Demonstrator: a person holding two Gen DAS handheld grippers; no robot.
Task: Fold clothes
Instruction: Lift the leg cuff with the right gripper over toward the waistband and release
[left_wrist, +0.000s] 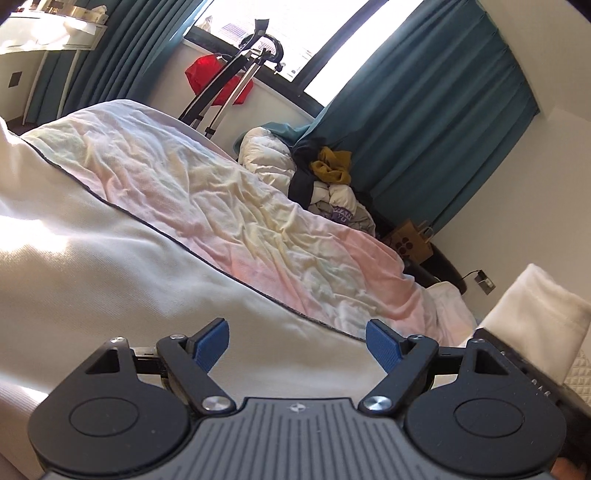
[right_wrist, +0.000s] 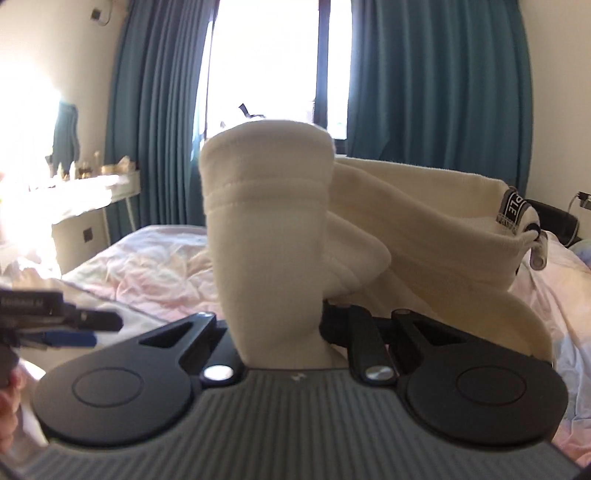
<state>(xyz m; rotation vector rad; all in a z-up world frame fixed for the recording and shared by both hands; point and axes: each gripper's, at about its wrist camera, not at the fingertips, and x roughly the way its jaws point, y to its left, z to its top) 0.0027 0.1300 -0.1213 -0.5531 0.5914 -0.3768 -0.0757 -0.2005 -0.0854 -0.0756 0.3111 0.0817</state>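
Right wrist view: the right tool (right_wrist: 280, 332) is clamped on a cream garment (right_wrist: 266, 206), lifted above the bed (right_wrist: 155, 258) before the window. Left wrist view: the left tool (left_wrist: 297, 341) stands apart, empty, over cream cloth (left_wrist: 129, 266) on the bed.

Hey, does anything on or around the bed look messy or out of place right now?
Yes. A heap of clothes sits unfolded against the teal curtain beyond the bed, a mustard piece on top. The bed's sheet is rumpled. The right hand-held gripper is shut on a cream garment.
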